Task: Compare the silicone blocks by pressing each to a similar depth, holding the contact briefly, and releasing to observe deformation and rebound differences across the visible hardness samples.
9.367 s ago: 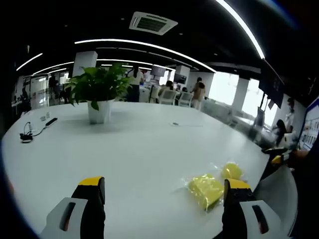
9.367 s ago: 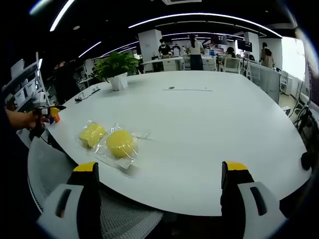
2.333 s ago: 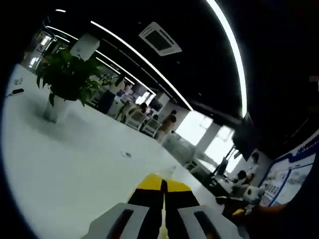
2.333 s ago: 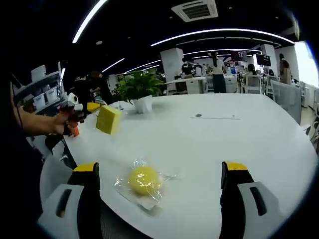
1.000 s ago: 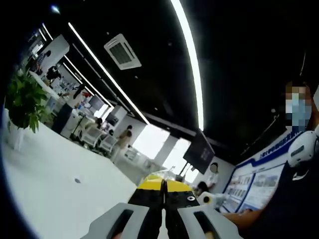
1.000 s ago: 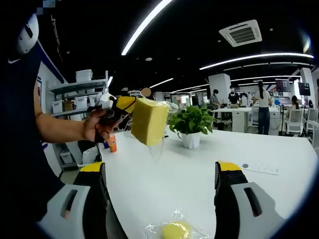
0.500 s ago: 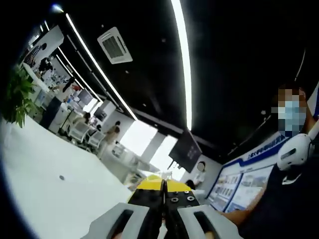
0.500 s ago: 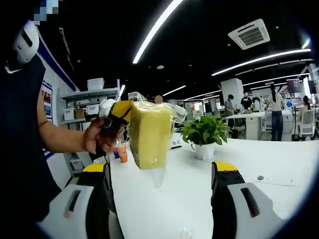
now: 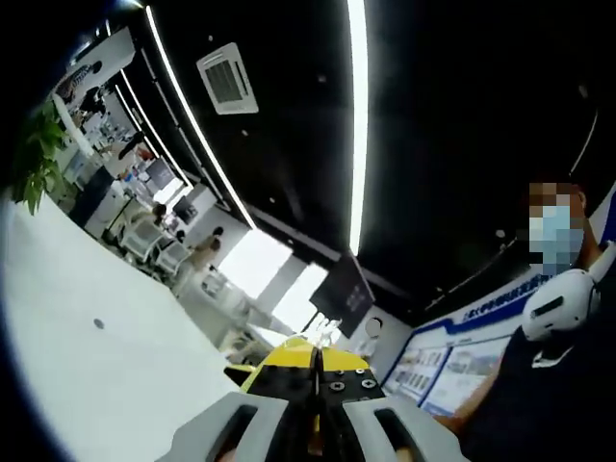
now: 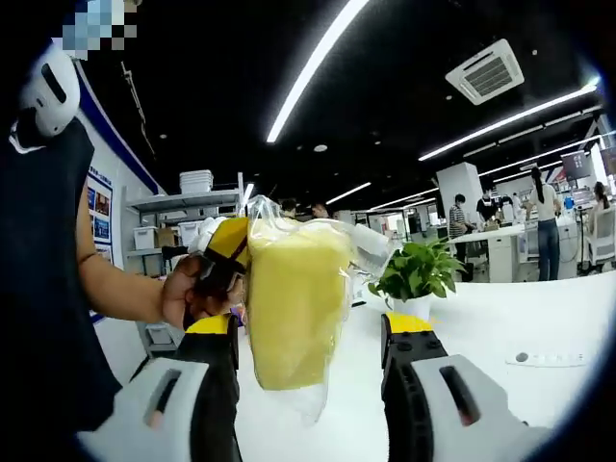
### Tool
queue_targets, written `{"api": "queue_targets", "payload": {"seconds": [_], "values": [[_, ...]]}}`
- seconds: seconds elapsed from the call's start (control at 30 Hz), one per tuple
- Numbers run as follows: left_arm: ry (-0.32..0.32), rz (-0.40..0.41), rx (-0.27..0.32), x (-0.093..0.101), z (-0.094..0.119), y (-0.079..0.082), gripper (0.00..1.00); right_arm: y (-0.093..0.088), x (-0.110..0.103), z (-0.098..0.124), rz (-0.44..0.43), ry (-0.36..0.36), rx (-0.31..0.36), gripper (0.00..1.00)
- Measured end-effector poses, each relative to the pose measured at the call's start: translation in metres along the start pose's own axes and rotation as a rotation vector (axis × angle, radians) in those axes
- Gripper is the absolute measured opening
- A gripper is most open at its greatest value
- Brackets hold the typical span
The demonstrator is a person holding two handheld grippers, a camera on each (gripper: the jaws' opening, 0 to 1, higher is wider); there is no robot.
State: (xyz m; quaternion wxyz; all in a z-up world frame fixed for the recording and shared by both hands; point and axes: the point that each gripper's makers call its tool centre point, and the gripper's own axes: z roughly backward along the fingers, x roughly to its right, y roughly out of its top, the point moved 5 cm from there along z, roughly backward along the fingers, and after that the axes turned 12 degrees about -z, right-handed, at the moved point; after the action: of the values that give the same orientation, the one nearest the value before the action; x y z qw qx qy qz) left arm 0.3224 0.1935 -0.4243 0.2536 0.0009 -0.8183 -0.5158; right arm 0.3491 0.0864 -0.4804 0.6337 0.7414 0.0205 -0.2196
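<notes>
One broad white table (image 10: 539, 318), seen in both views, spread under long ceiling light strips (image 9: 358, 115). One square ceiling vent (image 9: 229, 77) in the left gripper view, one more (image 10: 489, 69) in the right gripper view. One potted green plant (image 10: 421, 274) standing on the table in the right gripper view; green leaves at the far left edge of the left gripper view. One shelf unit (image 10: 183, 226) with boxes along the wall behind the hand. Wall posters (image 9: 452, 361) with writing too small and blurred to read.

One yellow silicone block (image 10: 294, 303), wrapped in clear plastic, lifted well above the table and hanging between the two jaws of the right gripper (image 10: 308, 351). Right gripper spread wide, one jaw on either side of the block, neither visibly touching it. Left gripper (image 10: 223, 252) pinching the bag at its upper left corner, held in one hand (image 10: 188, 289); in its own view, left gripper (image 9: 316, 371) with jaws pressed together, yellow tips meeting, the bag itself not visible there. No brand or label legible on the bag.
</notes>
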Motion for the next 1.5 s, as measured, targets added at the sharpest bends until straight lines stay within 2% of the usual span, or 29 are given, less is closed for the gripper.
{"api": "queue_targets", "payload": {"seconds": [0.07,0.17,0.2,0.23,0.27,0.3,0.47,0.57,0.67,0.77,0.97,1.03,1.1,1.2,1.3,1.4,1.5], "values": [[-0.005,0.004,0.003,0.001,-0.001,0.001,0.0,0.0,-0.002,0.0,-0.014,0.015,0.0,0.47],[-0.008,-0.01,0.011,0.002,-0.001,0.003,0.0,0.0,-0.008,-0.002,-0.06,0.043,-0.011,0.32],[0.003,-0.021,0.015,0.0,-0.001,0.003,0.0,-0.001,-0.008,-0.002,-0.091,0.028,-0.026,0.31],[0.044,-0.075,0.02,-0.006,0.002,0.005,0.0,-0.001,-0.009,-0.004,-0.109,0.017,-0.053,0.27],[0.076,-0.094,0.021,-0.009,0.004,0.006,0.0,0.0,-0.011,-0.005,-0.112,0.015,-0.062,0.25],[0.072,-0.074,0.023,-0.007,0.007,0.008,0.0,0.003,-0.013,-0.008,-0.102,0.017,-0.058,0.24],[0.087,-0.107,0.004,-0.008,0.012,0.009,0.0,0.004,-0.018,-0.008,-0.094,0.021,-0.104,0.18],[0.092,-0.185,-0.003,-0.004,0.013,0.009,0.0,0.006,-0.02,-0.008,-0.078,0.019,-0.126,0.15],[0.091,-0.22,0.0,-0.001,0.014,0.009,0.0,0.006,-0.023,-0.008,-0.087,0.027,-0.138,0.13],[0.09,-0.302,-0.01,0.002,0.015,0.007,0.0,0.004,-0.024,-0.007,-0.089,0.029,-0.155,0.11],[0.077,-0.244,-0.031,0.002,0.019,0.004,0.0,-0.002,-0.029,-0.005,-0.125,0.036,-0.184,0.1],[0.074,-0.281,-0.036,0.003,0.02,0.002,0.0,-0.003,-0.028,-0.005,-0.131,0.032,-0.185,0.09],[0.058,-0.267,-0.046,0.003,0.022,0.003,0.0,-0.005,-0.03,-0.005,-0.165,0.043,-0.191,0.09],[0.054,-0.296,-0.066,0.001,0.024,0.002,0.0,-0.006,-0.03,-0.006,-0.153,0.036,-0.205,0.09],[0.061,-0.286,-0.074,0.0,0.024,0.003,0.0,-0.006,-0.03,-0.007,-0.136,0.037,-0.21,0.08],[0.066,-0.366,-0.078,0.003,0.024,0.005,0.0,-0.006,-0.028,-0.008,-0.143,0.044,-0.201,0.08],[0.089,-0.383,-0.086,0.003,0.026,0.005,0.0,-0.007,-0.028,-0.01,-0.145,0.051,-0.205,0.07]]}}
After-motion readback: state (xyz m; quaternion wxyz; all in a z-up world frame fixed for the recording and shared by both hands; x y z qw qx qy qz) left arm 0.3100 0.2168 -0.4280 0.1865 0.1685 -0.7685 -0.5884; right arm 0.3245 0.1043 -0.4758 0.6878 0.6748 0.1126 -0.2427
